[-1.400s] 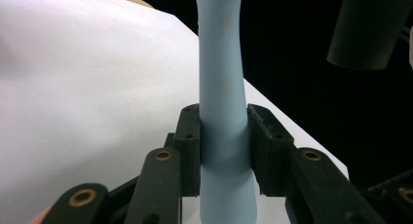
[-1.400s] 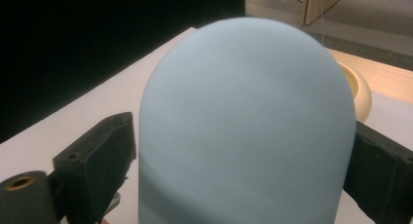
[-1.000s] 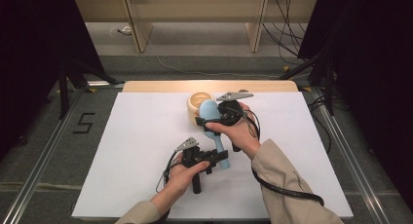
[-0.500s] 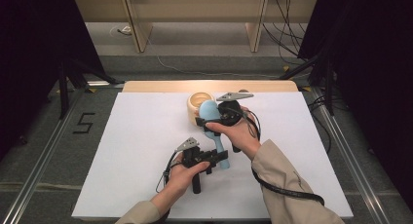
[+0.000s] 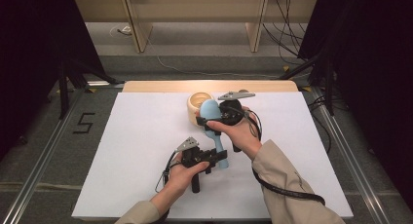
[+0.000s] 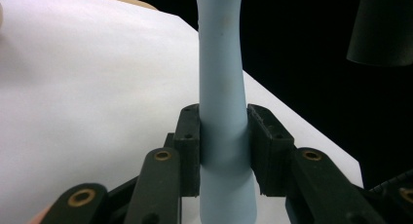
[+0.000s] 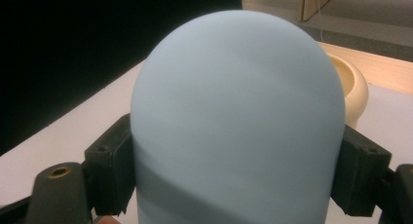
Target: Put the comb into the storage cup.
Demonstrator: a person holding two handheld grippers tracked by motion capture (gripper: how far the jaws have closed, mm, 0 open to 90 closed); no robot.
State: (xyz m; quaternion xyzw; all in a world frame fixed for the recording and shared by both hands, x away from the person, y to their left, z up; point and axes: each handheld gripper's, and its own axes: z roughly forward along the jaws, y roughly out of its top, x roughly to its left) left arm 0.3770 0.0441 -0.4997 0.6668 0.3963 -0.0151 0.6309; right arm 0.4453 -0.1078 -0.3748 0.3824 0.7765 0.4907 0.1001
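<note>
A light blue spatula [image 5: 214, 129] is held over the white table between both hands. My left gripper [image 5: 215, 157] is shut on its handle [image 6: 221, 112], near the butt end. My right gripper [image 5: 207, 121] is shut on its broad rounded blade [image 7: 238, 121], whose tip lies next to a cream bowl [image 5: 197, 105]. In the right gripper view the bowl [image 7: 354, 90] sits just behind the blade, at the right.
The white board [image 5: 131, 151] covers the table, with a wooden strip [image 5: 160, 86] along its far edge. Black cables trail from both grippers. Dark floor and metal rails flank the table on both sides.
</note>
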